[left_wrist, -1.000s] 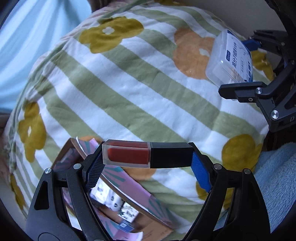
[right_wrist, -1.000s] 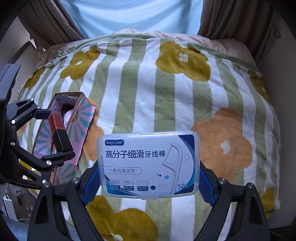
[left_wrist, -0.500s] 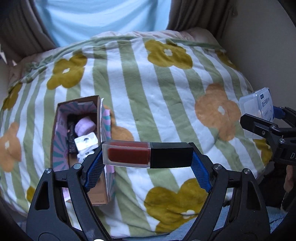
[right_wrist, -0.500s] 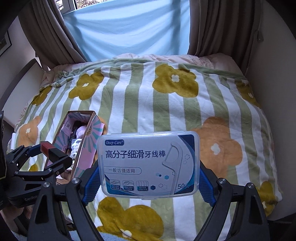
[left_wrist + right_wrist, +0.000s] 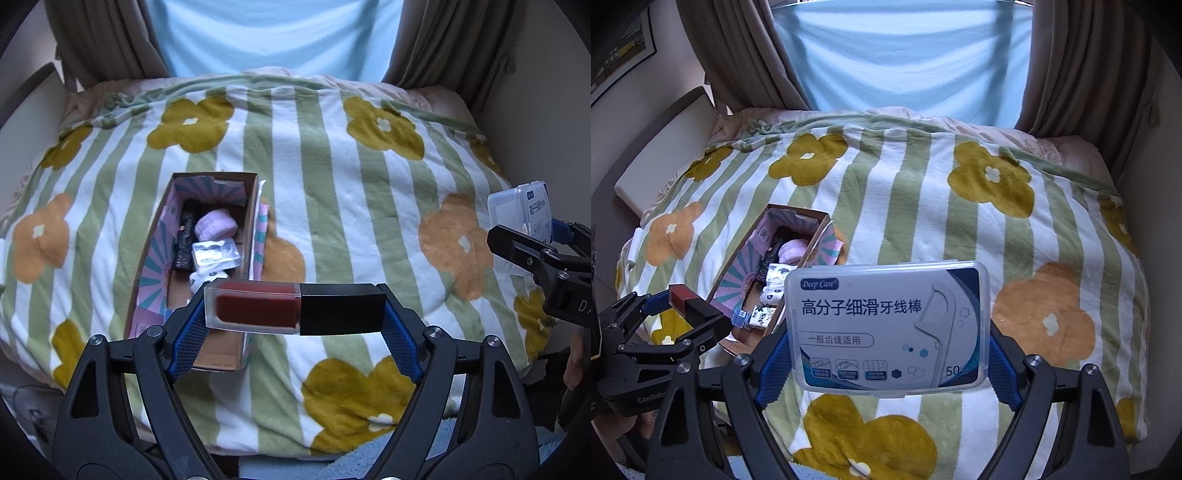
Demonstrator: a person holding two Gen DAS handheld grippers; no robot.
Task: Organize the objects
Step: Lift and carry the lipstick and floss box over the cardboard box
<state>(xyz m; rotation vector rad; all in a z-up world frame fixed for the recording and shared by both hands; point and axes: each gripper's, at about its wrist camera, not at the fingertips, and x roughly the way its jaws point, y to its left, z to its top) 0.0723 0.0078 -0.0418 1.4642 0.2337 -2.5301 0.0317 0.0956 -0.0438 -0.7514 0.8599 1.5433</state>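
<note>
My left gripper (image 5: 293, 325) is shut on a dark red lip gloss tube (image 5: 291, 308) with a black cap, held crosswise above the bed's near edge. It also shows at the left of the right wrist view as the left gripper (image 5: 676, 314) with the lip gloss tube (image 5: 690, 301). My right gripper (image 5: 886, 354) is shut on a clear floss pick box (image 5: 888, 326) with blue print, held flat-on to the camera. The floss pick box (image 5: 521, 218) appears at the far right of the left wrist view. An open cardboard box (image 5: 147, 273) with several small items lies on the blanket, left of centre.
A green-striped flowered blanket (image 5: 332, 184) covers the bed. Curtains (image 5: 746, 55) and a pale blue drape (image 5: 905, 55) hang behind it. A wall (image 5: 535, 122) borders the right side, a white board (image 5: 661, 147) the left. A blue rug (image 5: 406, 461) lies below.
Both grippers have risen and drawn back from the bed with their objects. The left one rolled from tilted to level, and the whole cardboard box came into its view.
</note>
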